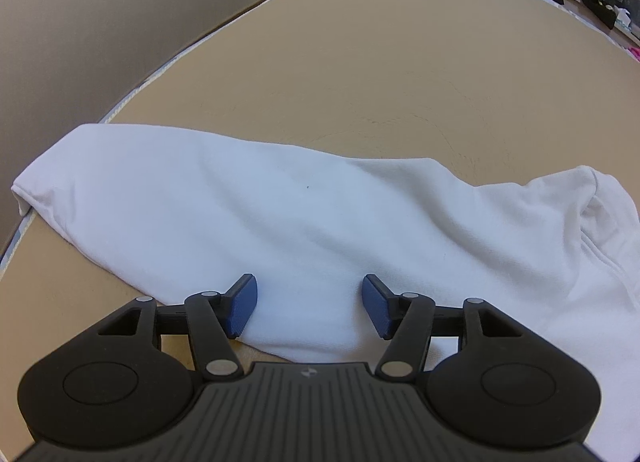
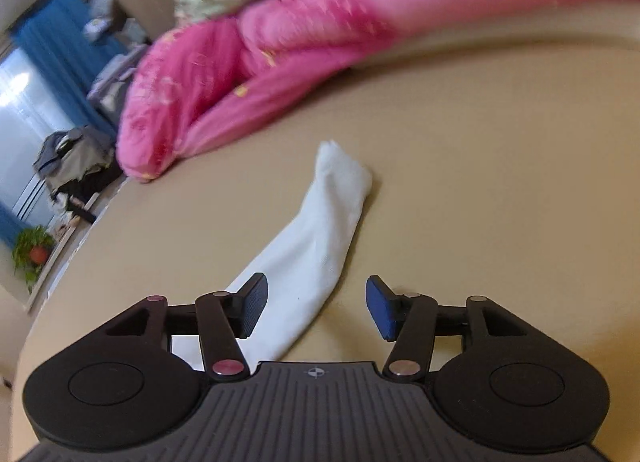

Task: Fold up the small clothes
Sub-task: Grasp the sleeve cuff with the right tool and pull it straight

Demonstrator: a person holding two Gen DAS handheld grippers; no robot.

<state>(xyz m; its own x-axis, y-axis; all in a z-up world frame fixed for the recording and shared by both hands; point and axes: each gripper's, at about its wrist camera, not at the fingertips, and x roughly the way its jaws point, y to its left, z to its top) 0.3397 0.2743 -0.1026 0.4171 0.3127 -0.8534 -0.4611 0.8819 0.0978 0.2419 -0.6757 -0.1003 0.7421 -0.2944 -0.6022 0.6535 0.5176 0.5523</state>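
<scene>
Here the white sock (image 1: 304, 218) lies flat across the near part of the tan bed (image 1: 360, 62). The left gripper (image 1: 309, 304) hovers over it, jaws apart, gripping nothing. The right gripper (image 2: 316, 304) also stands open and empty, with the sock's near end between its fingers and a pink quilt (image 2: 280, 46) beyond.

A plain white sock (image 2: 316, 246) lies on the tan bed (image 2: 500, 182). The quilt (image 2: 280, 62) is bright pink with small yellow flecks. Each hand-held gripper is black with blue pads (image 1: 242, 306).
</scene>
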